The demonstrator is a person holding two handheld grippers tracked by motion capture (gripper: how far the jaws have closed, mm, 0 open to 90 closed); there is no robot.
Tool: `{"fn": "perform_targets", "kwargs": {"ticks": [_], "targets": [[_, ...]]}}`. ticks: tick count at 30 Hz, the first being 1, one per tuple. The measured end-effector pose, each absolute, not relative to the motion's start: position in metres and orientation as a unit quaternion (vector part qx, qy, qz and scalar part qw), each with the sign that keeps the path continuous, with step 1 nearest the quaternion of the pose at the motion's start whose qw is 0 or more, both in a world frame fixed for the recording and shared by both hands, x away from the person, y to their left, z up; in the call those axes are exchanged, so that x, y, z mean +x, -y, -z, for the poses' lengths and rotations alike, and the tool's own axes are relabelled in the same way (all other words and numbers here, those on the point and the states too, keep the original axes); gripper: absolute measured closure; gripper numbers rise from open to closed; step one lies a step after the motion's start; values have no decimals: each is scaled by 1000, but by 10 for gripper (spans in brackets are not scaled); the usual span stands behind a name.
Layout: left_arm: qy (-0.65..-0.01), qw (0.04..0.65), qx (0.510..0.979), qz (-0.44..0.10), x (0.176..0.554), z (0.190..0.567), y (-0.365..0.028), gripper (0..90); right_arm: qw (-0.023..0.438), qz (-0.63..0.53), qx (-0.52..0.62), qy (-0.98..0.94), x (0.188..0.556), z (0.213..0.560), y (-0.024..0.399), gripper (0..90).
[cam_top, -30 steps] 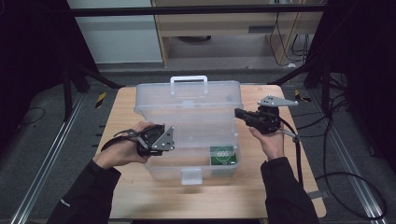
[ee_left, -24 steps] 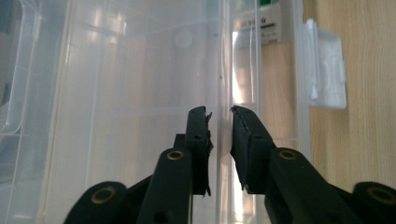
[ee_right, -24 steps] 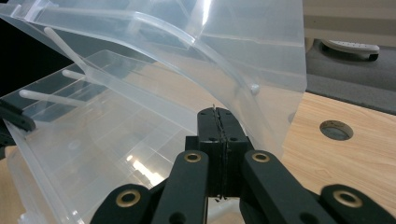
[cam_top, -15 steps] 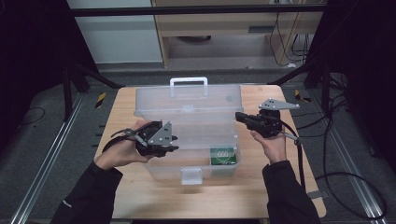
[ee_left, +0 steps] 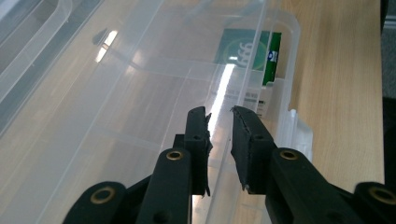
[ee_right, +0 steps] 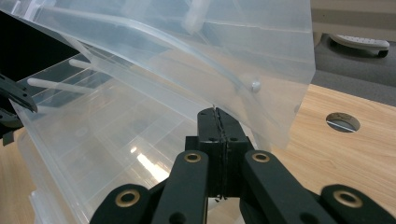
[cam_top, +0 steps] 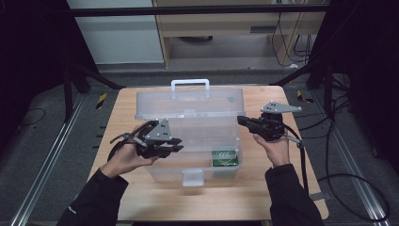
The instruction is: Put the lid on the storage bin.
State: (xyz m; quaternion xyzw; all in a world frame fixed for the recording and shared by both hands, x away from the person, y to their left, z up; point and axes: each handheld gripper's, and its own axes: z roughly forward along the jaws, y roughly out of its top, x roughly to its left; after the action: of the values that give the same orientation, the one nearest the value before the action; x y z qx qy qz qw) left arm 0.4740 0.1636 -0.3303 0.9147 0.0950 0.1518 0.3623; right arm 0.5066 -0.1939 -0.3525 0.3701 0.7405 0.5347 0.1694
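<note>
My left gripper point(ee_left: 219, 123), low centre in its own view, has just been narrowing its jaws, a slim gap left around the clear storage box's point(cam_top: 188, 141) near wall without clamping. My right gripper point(ee_right: 218, 121) is pressed together under the raised lid point(ee_right: 196, 42), propping it. The green packet point(cam_top: 225, 157) sits in the box's lower-right corner, so the lid looks ready for lowering.

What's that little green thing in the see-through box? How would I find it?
Look at the light wooden table and the big clear plastic storage box with its lid tipped up. Inside, in the near corner on the right gripper's side, stands a small flat green packet with a white round emblem. It is the box's one coloured thing.
</note>
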Motion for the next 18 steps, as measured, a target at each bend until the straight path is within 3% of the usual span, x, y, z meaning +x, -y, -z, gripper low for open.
{"fn": "perform_targets", "kwargs": {"ticks": [11, 18], "targets": [[-118, 408, 895, -136, 472, 329, -167, 752, 167, -533, 369, -743, 506, 353, 194, 900], [-159, 413, 883, -156, 471, 320, -176, 861, 169, -531, 367, -745, 505, 354, 194, 900]]}}
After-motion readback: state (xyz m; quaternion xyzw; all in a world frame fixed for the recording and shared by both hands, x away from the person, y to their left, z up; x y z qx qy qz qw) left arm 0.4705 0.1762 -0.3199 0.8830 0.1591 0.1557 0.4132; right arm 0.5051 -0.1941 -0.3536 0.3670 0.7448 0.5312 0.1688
